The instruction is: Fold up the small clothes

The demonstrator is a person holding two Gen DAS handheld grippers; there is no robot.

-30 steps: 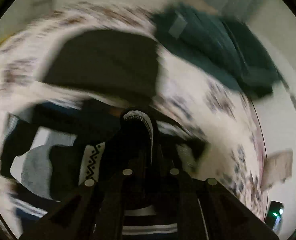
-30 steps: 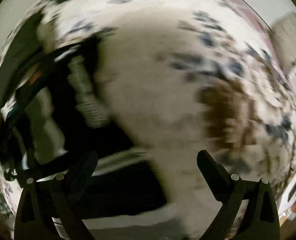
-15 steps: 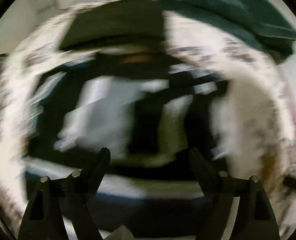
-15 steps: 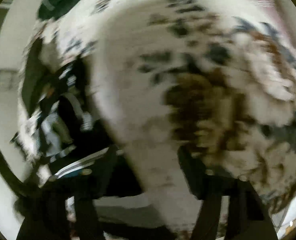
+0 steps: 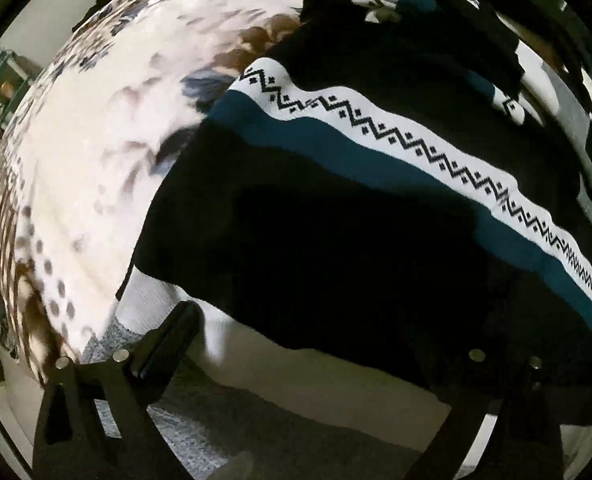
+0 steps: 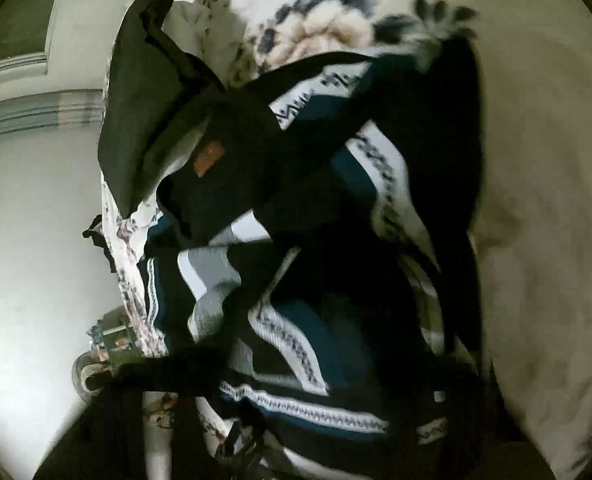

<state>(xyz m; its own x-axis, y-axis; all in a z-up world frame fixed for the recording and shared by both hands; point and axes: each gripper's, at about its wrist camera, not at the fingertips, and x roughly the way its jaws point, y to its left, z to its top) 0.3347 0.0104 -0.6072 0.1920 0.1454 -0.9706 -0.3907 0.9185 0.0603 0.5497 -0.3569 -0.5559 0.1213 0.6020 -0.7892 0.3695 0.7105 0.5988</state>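
A black knit sweater [image 5: 335,208] with a teal band and a white zigzag stripe lies spread on a floral bedspread [image 5: 96,140]. My left gripper [image 5: 327,344] is open just above its near hem, the left finger [image 5: 168,340] over white and grey cloth, the right finger dark against the black fabric. In the right wrist view the same sweater [image 6: 303,264] lies rumpled, with an orange label [image 6: 208,157] near its collar. My right gripper [image 6: 335,364] hovers low over it; its fingers are dark and blurred, so the jaw gap is unclear.
A folded dark garment [image 6: 136,120] lies on the bedspread [image 6: 535,240] beyond the sweater, near the bed's edge. A pale wall [image 6: 28,240] stands to the left. A green shelf [image 5: 0,80] stands off the bed at far left.
My left gripper let go of the sweater and opened, then swung down close over the hem. My right gripper moved from the bare bedspread onto the sweater.
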